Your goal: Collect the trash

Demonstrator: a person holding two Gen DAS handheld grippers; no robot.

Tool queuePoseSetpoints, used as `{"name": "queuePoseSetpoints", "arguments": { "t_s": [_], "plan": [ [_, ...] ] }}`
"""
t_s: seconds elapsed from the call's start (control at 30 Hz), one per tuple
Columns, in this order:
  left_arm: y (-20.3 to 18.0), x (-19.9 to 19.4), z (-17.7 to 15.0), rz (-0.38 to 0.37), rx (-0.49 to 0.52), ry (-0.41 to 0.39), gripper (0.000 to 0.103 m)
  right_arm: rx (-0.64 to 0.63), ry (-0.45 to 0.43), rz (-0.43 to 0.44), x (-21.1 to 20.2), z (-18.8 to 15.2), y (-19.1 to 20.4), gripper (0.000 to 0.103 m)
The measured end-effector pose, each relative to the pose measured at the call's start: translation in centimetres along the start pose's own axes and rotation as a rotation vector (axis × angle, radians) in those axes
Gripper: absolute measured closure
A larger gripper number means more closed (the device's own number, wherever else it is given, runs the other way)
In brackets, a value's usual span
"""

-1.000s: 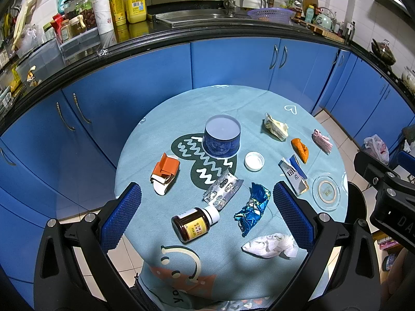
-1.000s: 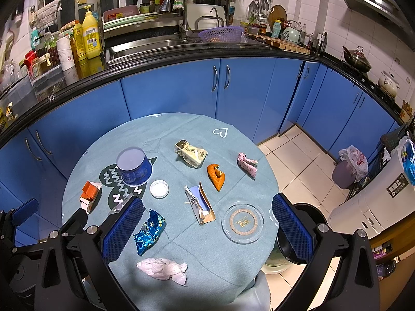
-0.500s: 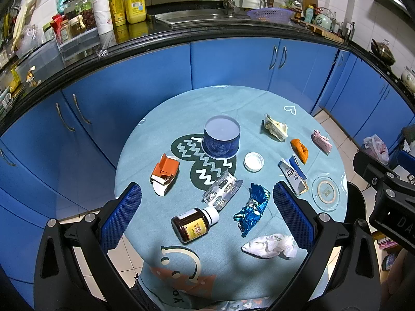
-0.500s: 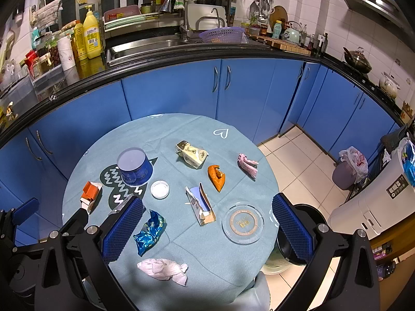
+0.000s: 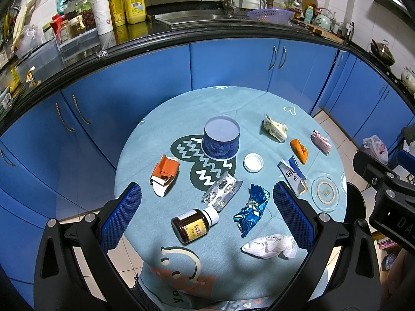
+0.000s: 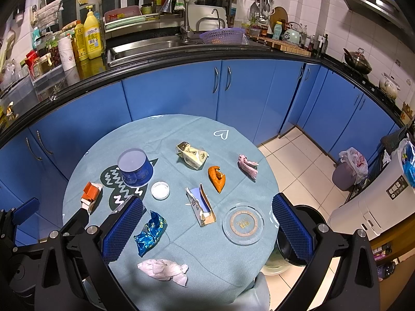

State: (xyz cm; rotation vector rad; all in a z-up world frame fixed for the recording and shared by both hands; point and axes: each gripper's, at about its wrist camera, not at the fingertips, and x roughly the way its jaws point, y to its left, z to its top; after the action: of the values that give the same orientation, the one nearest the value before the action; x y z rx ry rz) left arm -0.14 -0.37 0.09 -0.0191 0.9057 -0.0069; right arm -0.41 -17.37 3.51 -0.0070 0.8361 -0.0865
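Observation:
Trash lies scattered on a round table under a teal cloth (image 5: 181,119): a white tissue (image 5: 269,242), blue foil wrapper (image 5: 253,211), blister pack (image 5: 222,190), brown bottle (image 5: 194,225), orange-white carton (image 5: 164,175), flattened carton (image 5: 293,177), orange peel (image 5: 299,150), pink wrapper (image 5: 321,142) and cream wrapper (image 5: 275,129). My left gripper (image 5: 206,191) hovers open above the table's near side. My right gripper (image 6: 207,202) hangs open further right, over the flattened carton (image 6: 201,207), tissue (image 6: 163,269) and foil (image 6: 150,232). Neither holds anything.
A blue round tin (image 5: 221,140), white cap (image 5: 253,162) and glass ashtray (image 6: 243,223) also sit on the table. A grey bin with a bag (image 6: 347,173) stands on the tiled floor at the right. Blue cabinets (image 6: 171,90) and a cluttered counter curve behind.

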Motion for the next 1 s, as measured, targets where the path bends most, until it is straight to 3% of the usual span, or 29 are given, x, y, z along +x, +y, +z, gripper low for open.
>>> {"name": "queuePoseSetpoints", "arguments": {
  "t_s": [1.0],
  "plan": [
    [-0.1, -0.1, 0.0, -0.001, 0.000, 0.001, 0.003, 0.001, 0.001, 0.000, -0.4, 0.0, 0.9, 0.006]
  ]
}}
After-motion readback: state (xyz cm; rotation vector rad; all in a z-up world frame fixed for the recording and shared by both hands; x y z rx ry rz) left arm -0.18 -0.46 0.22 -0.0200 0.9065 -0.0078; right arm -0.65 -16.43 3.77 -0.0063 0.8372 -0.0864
